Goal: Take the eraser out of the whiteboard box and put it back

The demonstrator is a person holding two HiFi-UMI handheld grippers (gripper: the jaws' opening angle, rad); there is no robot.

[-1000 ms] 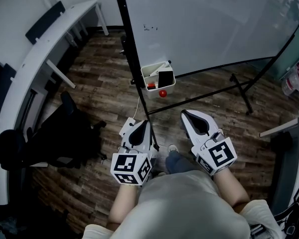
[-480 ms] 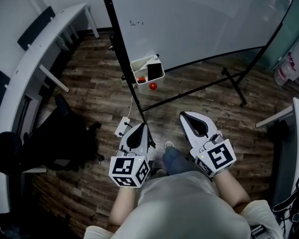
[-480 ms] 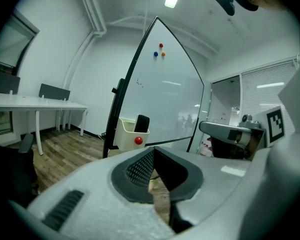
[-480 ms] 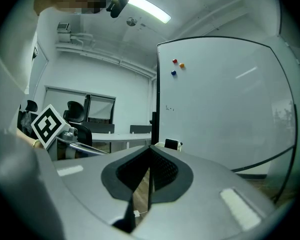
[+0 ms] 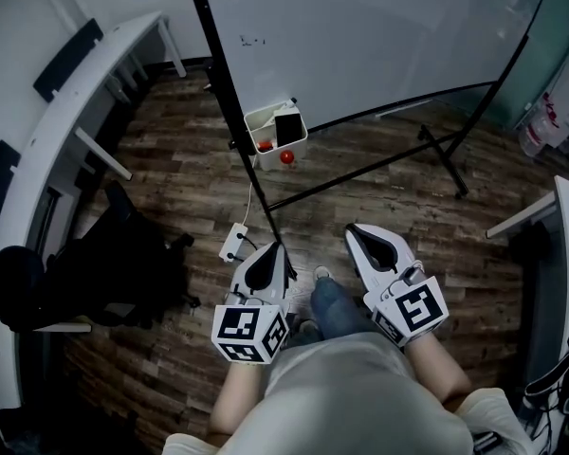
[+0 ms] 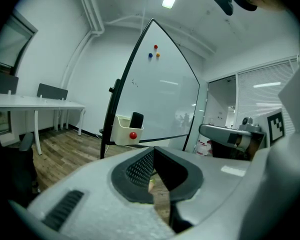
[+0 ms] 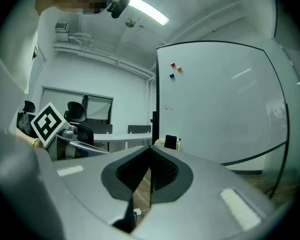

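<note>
Black and slab-shaped, the eraser [image 5: 287, 126] stands upright in the cream whiteboard box [image 5: 257, 114] hung on the board's frame, well apart from both grippers. It is probably light and stiff, with a softer wiping face. Its exposed top end looks the best hold. The left gripper [image 5: 279, 247] and right gripper [image 5: 353, 231] are clenched, empty.

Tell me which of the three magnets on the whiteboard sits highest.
The red magnet; the blue magnet and orange magnet sit below it.
</note>
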